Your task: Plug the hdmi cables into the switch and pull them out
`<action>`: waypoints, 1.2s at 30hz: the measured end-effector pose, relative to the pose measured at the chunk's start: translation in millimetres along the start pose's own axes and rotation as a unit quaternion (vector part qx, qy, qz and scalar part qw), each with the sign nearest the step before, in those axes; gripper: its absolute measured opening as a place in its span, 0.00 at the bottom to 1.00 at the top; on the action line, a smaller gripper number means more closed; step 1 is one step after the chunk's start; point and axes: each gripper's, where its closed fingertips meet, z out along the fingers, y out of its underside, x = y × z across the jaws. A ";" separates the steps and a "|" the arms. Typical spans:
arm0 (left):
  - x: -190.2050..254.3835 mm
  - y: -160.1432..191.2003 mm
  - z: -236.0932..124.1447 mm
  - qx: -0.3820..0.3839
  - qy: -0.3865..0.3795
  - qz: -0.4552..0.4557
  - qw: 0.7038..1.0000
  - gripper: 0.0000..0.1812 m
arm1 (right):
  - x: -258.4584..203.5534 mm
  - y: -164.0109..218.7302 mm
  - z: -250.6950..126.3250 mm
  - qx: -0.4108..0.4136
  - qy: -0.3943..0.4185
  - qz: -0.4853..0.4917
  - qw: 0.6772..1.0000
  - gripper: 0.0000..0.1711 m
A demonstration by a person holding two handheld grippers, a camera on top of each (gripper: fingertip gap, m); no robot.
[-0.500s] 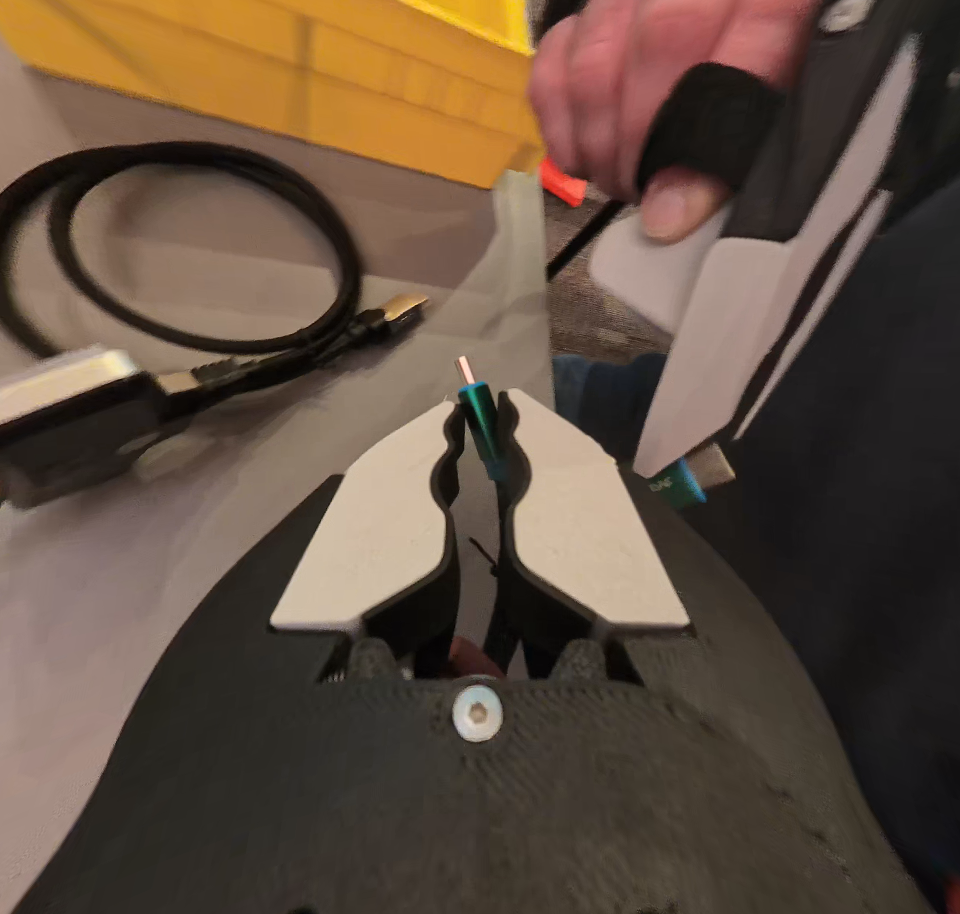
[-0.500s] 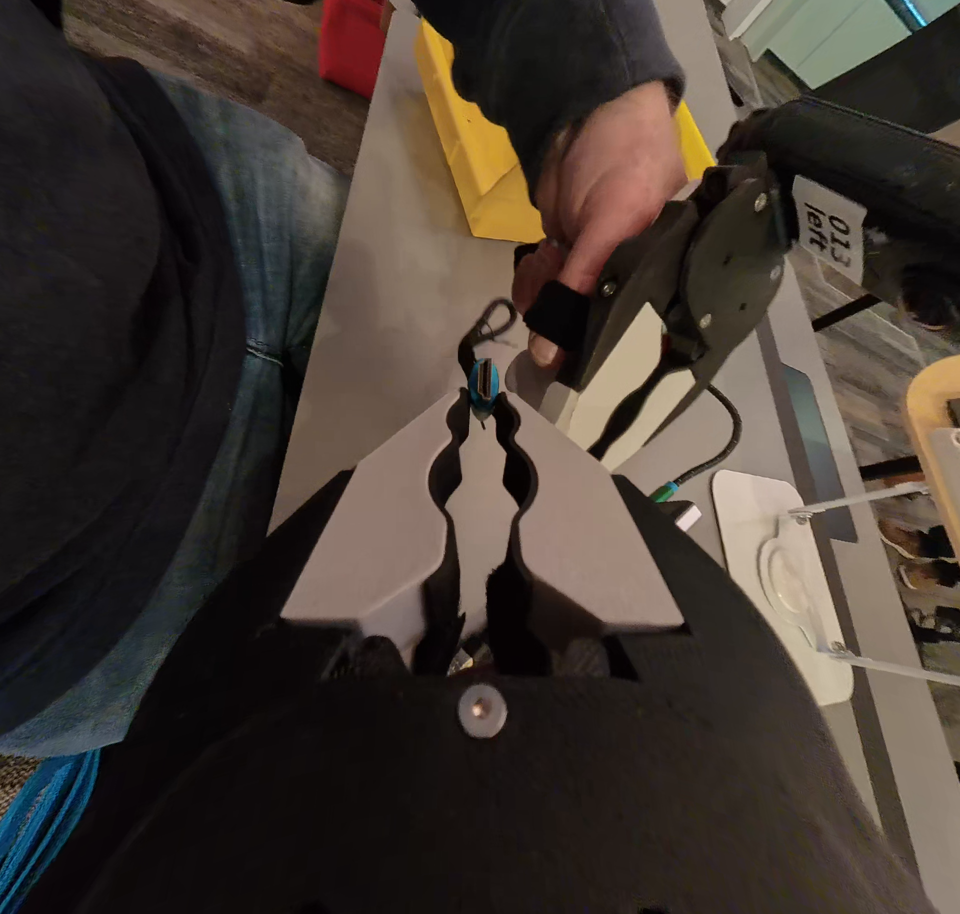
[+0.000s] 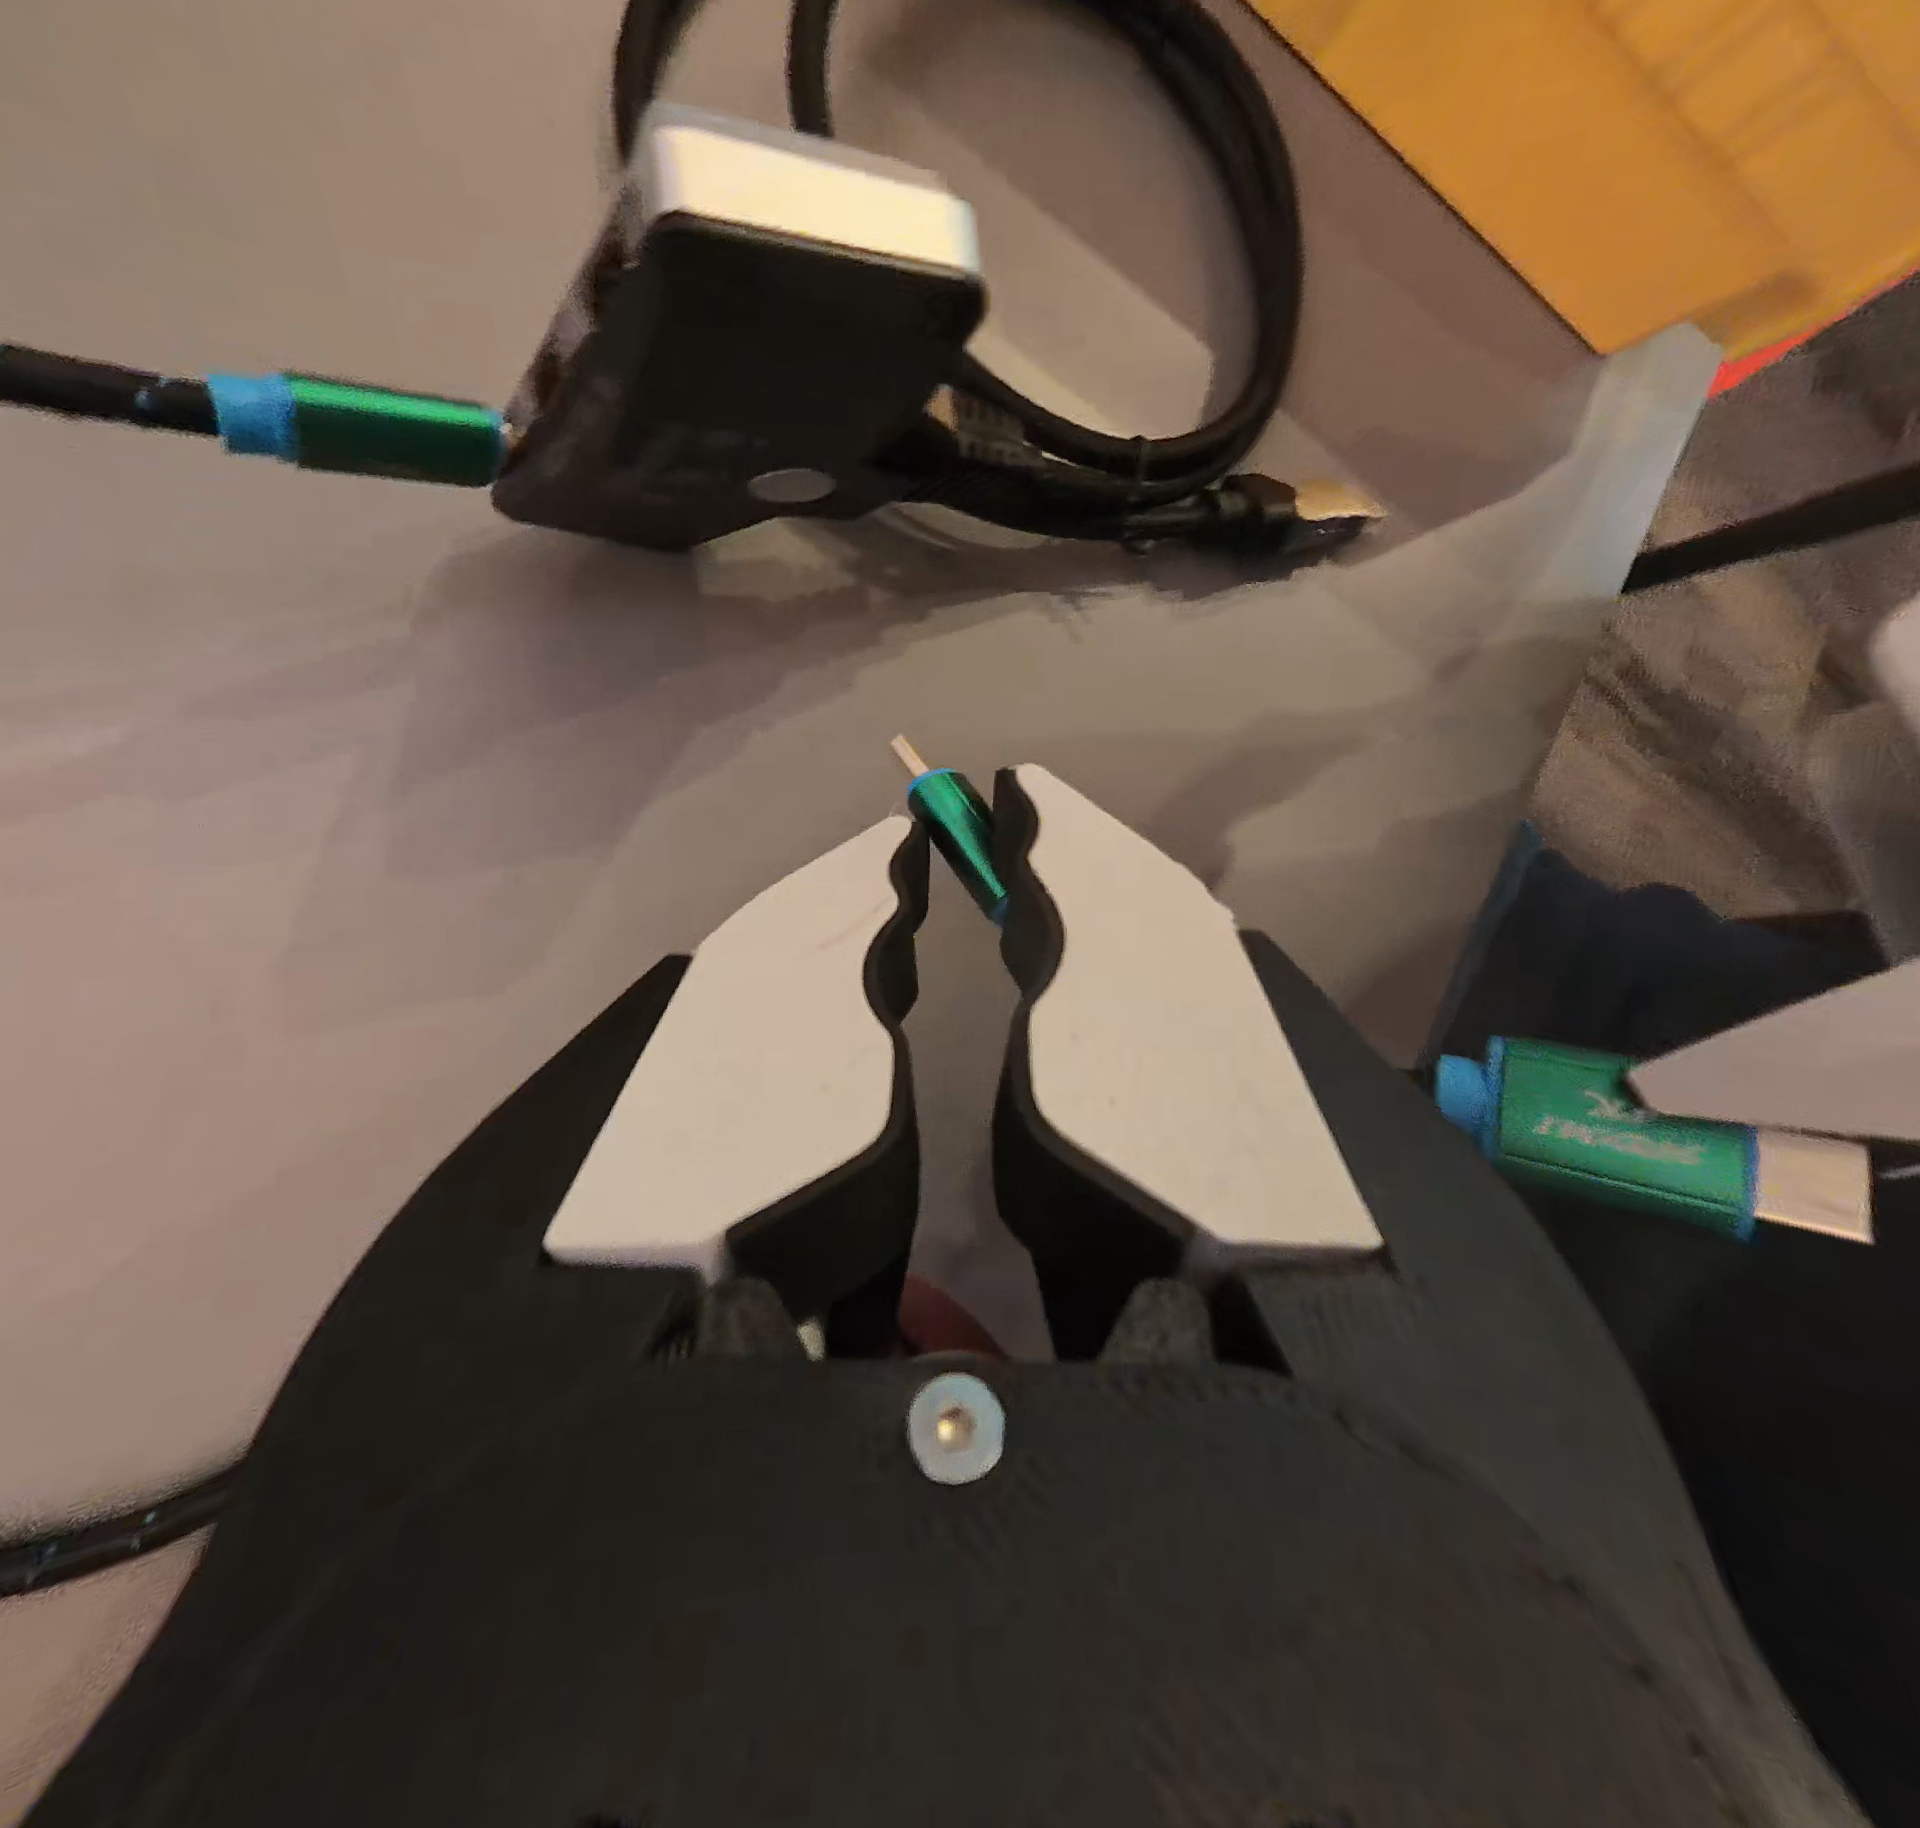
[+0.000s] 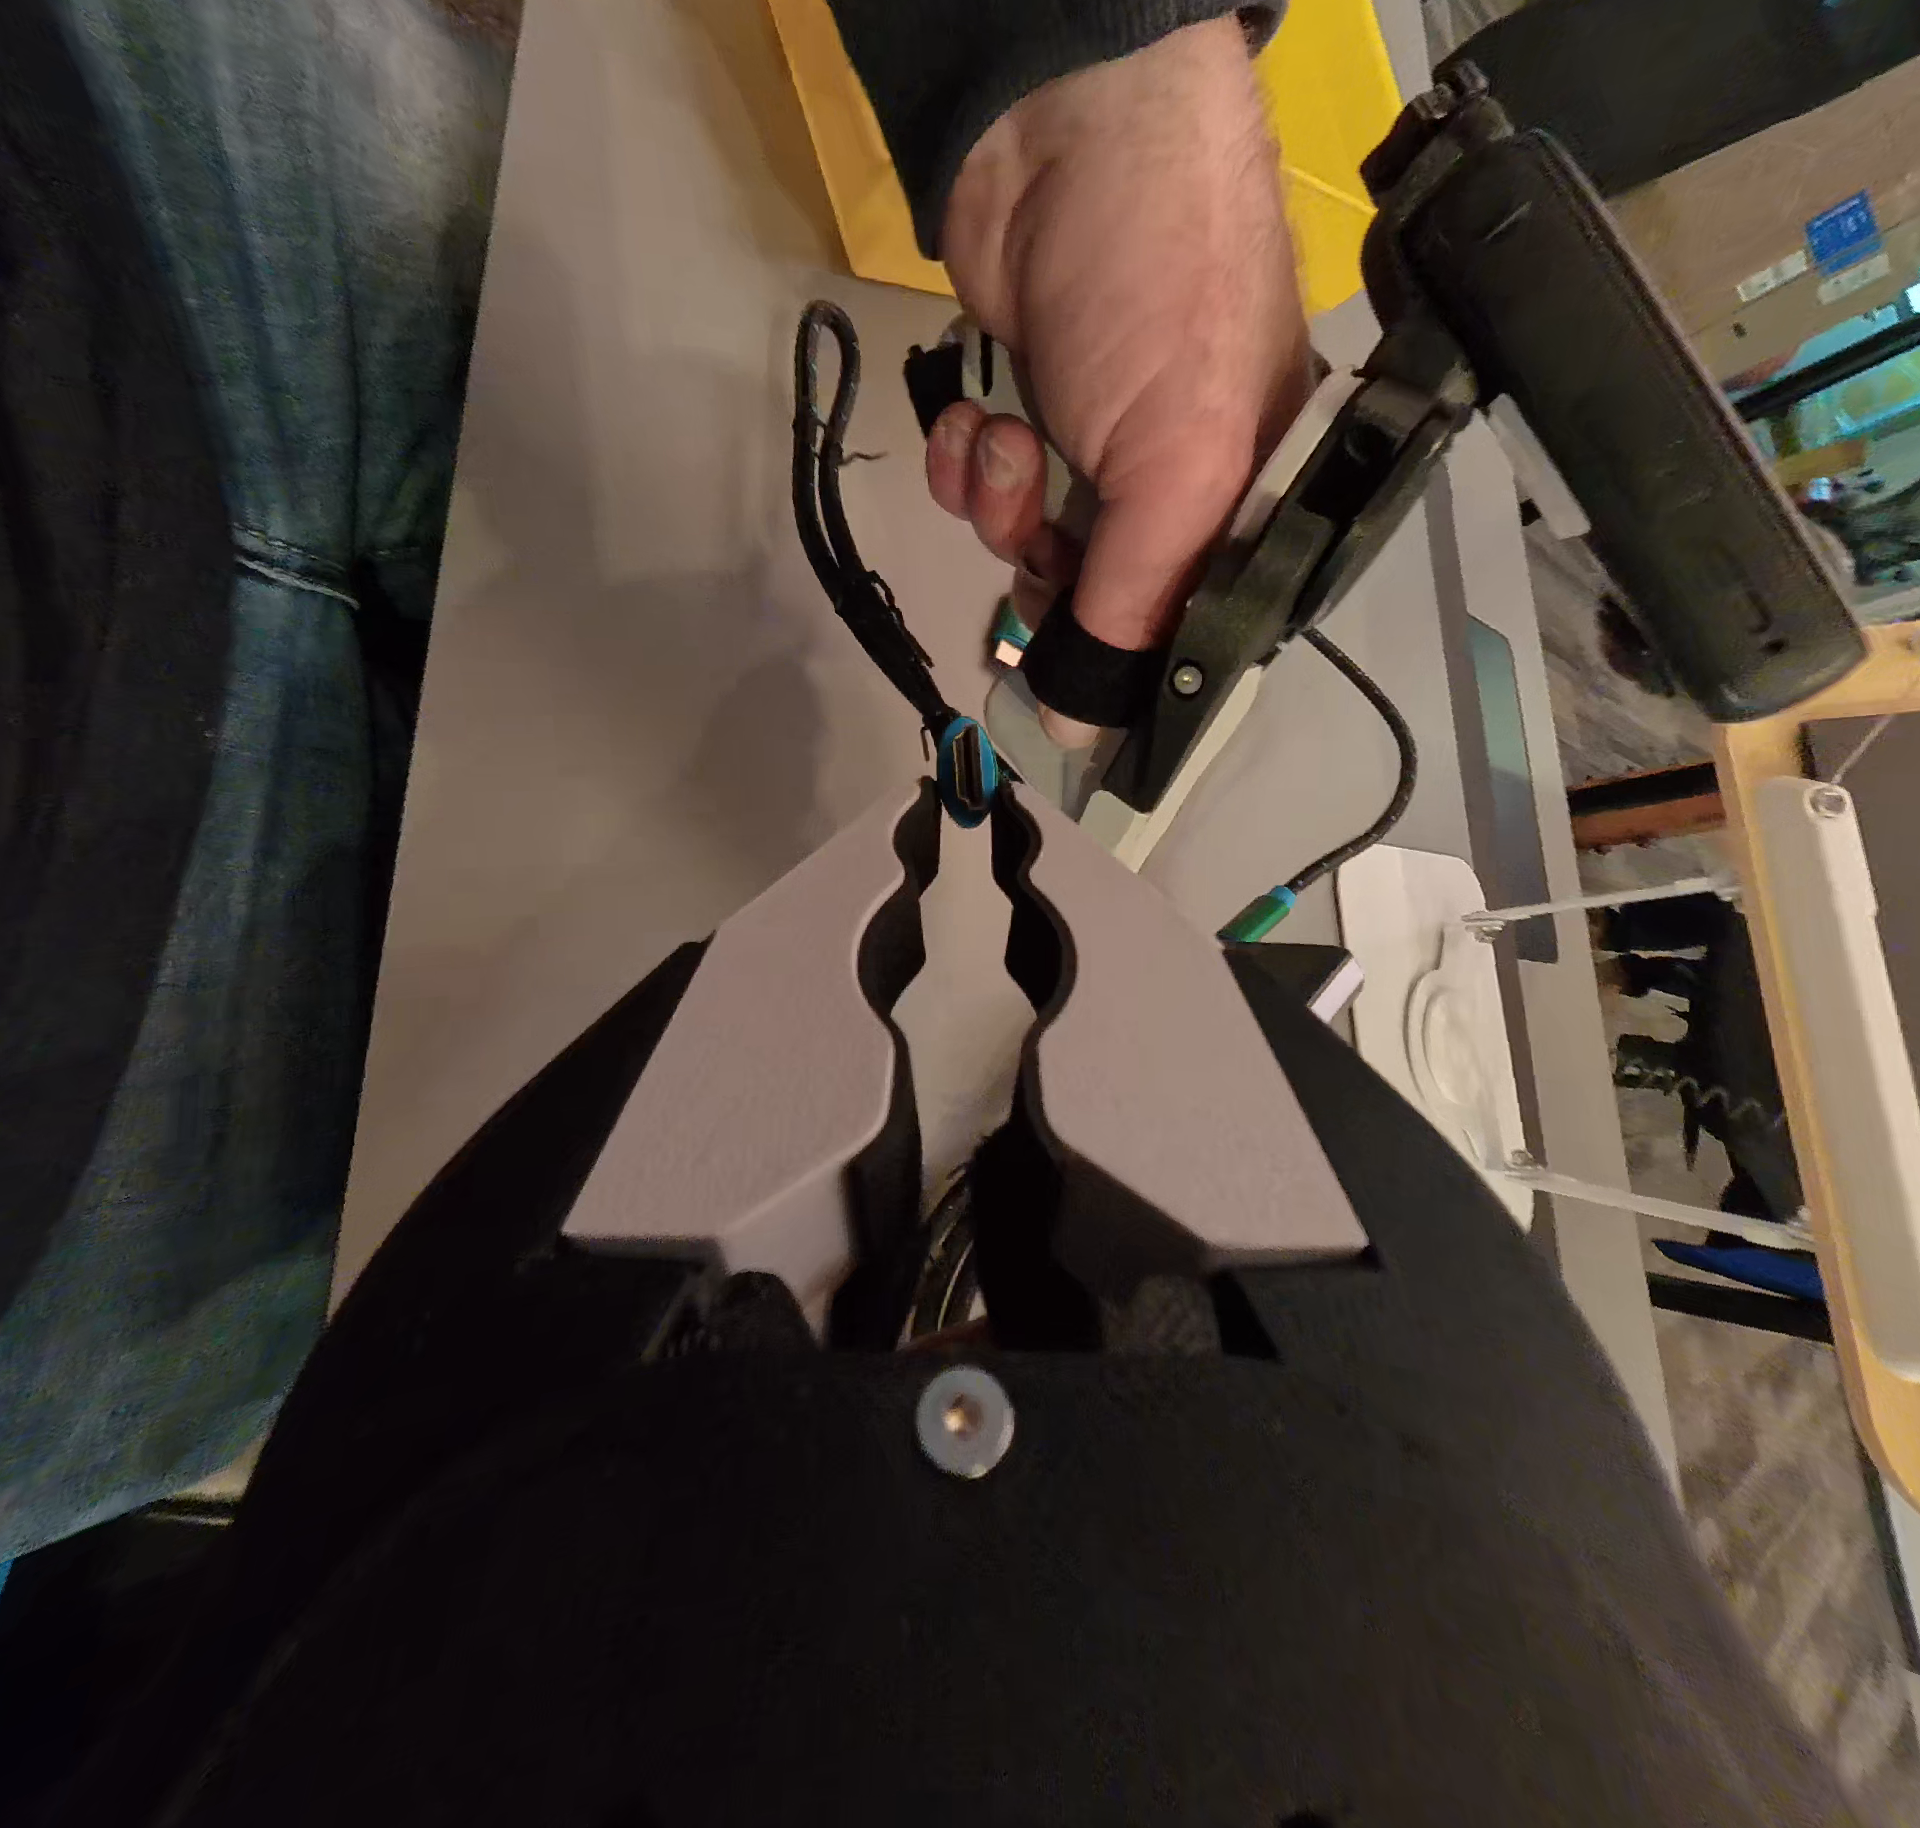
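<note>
While one green-shelled plug (image 3: 390, 431) already sits in the left side of the switch (image 3: 748, 396), each gripper has another plug clamped, so I'd say this is the approach before plugging in, not the pull-out part.

The left gripper (image 3: 956, 822) is pinching a green plug (image 3: 951, 833) right at its fingertips; the metal tip pokes out toward 11 o'clock, tilted rather than in line with the fingers. The switch lies on the grey table (image 3: 260, 739) up at about 11 o'clock from those tips, well apart, with a coiled black cable (image 3: 1257, 220) behind it.

The right gripper (image 4: 961, 791) is clenched on its own plug (image 4: 966, 765) at the very tips, connector mouth facing the camera, the cord (image 4: 831, 490) looping off toward 12 o'clock.

Next move, I'd guess: straighten the left plug, line it up with a free port and push. The switch looks loose on the table, so it might slide unless something braces it.
</note>
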 end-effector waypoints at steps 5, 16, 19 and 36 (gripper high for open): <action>-5.5 9.5 11.3 0.004 -0.007 -0.035 0.999 0.06 | -4.5 8.7 13.1 0.002 -0.027 0.042 0.999 0.05; -6.4 -15.6 -30.5 0.113 -0.037 0.025 0.993 0.26 | 21.4 21.9 15.3 0.093 -0.093 0.304 0.944 0.05; 9.8 -23.2 -57.7 0.162 -0.078 0.088 0.980 0.29 | 30.8 22.4 15.0 0.121 -0.101 0.379 0.912 0.05; 39.4 -26.8 -56.8 0.225 -0.347 0.294 0.862 0.26 | 57.6 -5.5 0.2 0.258 -0.146 0.598 0.744 0.04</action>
